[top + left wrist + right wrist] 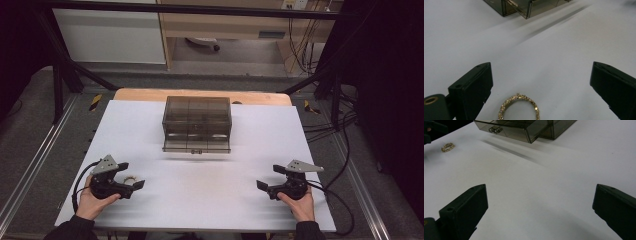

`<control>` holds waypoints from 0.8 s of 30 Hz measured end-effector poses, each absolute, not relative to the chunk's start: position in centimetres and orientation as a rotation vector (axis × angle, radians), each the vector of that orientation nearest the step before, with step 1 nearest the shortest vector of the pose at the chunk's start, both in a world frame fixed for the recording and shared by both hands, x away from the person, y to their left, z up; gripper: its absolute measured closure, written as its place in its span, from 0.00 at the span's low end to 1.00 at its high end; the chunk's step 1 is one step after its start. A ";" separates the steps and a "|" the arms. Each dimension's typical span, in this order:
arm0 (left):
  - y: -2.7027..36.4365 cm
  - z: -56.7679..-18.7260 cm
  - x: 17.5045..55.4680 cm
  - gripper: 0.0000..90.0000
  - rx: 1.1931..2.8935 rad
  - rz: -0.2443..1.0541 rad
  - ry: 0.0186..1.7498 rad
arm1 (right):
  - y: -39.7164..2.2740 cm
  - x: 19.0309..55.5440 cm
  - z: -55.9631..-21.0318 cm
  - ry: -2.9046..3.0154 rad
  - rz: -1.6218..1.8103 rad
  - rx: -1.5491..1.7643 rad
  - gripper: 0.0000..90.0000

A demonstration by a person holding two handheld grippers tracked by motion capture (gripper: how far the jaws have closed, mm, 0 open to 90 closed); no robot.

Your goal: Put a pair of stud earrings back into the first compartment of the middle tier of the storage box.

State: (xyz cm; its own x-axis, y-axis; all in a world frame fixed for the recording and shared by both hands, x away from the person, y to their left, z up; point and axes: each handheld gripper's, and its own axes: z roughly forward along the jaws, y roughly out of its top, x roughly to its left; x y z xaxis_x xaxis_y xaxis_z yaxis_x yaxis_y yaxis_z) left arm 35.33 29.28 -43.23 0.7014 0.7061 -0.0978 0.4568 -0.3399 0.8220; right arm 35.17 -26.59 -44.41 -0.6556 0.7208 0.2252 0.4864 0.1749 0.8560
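The desk (150,210) has a white top with a wooden strip along its far edge. A smoky clear box (197,123) stands near the middle of the far edge, its drawer pulled out toward the near edge. A gold ring (519,107) lies near the near left corner.

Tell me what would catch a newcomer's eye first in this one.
Probably the smoky transparent drawer box at the middle of the white table, its bottom drawer pulled slightly out. Next, the gold bracelet lying flat between the open jaws of the left hand-held gripper. The right hand-held gripper, also open, sits over bare table.
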 end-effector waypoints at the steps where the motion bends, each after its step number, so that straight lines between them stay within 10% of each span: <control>1: 29.3 -43.2 35.3 0.05 1.997 0.346 0.893 | -26.6 35.2 -44.4 2.220 1.474 1.167 0.01; 24: 31.0 -42.9 35.1 0.14 2.023 0.389 0.974 | -26.5 35.2 -44.6 2.237 1.445 1.170 0.01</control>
